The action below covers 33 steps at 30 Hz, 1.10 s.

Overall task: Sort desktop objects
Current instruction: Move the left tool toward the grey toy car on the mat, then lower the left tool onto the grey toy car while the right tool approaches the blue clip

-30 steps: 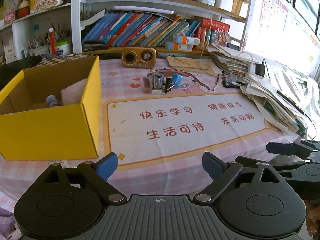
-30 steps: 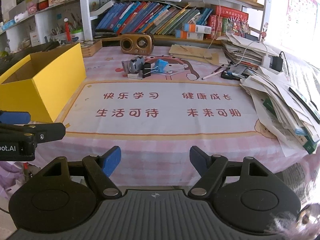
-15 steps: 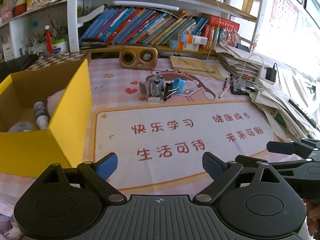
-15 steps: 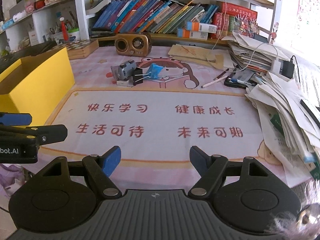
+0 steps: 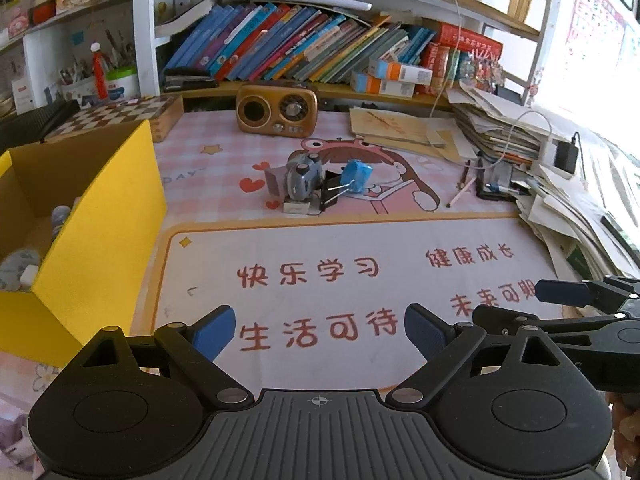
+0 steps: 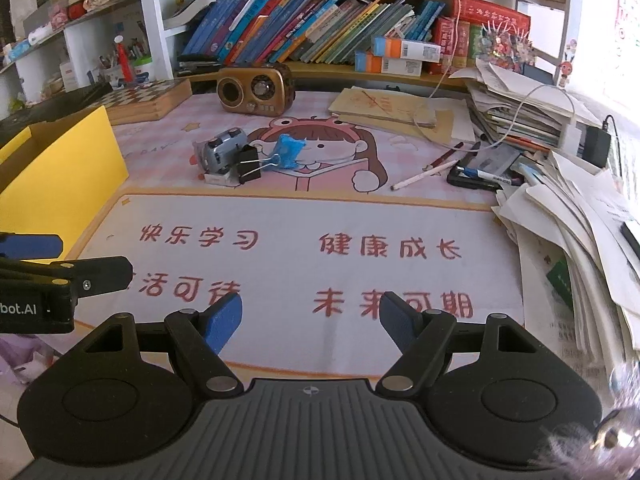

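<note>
Bare mat (image 6: 320,216) ahead; yellow box (image 5: 100,240) left, papers (image 6: 580,240) right.

A pink cartoon desk mat (image 6: 304,264) printed with red Chinese characters covers the counter. At its far edge sits a brown retro radio (image 6: 256,90), with a wooden chessboard box (image 6: 148,98) to its left. Behind them, a shelf of leaning books (image 6: 304,28) runs along the wall. A ragged stack of papers (image 6: 568,208) spills down the right side, beside a pencil (image 6: 424,176), a black charger (image 6: 597,146) and a white cable (image 6: 540,92).
</note>
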Available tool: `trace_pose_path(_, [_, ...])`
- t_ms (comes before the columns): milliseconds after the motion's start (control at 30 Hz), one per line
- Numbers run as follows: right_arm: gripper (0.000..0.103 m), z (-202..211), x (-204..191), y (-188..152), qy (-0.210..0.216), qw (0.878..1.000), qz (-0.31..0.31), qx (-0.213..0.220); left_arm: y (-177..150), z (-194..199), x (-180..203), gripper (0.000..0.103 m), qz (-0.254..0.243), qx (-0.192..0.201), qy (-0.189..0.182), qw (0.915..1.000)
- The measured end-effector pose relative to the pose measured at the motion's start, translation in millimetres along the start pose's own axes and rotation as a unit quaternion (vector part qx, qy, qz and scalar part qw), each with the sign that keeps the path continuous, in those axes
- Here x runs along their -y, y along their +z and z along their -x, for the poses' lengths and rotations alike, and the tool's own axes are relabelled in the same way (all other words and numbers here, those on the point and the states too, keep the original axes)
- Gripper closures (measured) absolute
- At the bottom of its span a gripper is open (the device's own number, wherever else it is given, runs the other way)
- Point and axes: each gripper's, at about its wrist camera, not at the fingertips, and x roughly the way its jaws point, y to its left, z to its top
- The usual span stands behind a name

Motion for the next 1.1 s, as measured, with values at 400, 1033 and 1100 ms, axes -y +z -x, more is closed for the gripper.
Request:
trace_pose_path(400, [0.029, -29, 30, 23, 0.027, 1.000, 0.003, 0.001, 17, -19, 10, 0.009, 0.019, 0.000, 0.037, 0.9991])
trace_pose_path(1033, [0.029, -85, 51, 81, 0.033, 0.999, 0.005, 0.028, 65, -62, 6, 0.009, 0.002, 0.023, 0.068, 0.9974])
trace_pose_path(1100, [0.029, -93, 52, 87, 0.032, 0.999, 0.006, 0.027, 68, -69, 3, 0.009, 0.001, 0.020, 0.070, 0.9973])
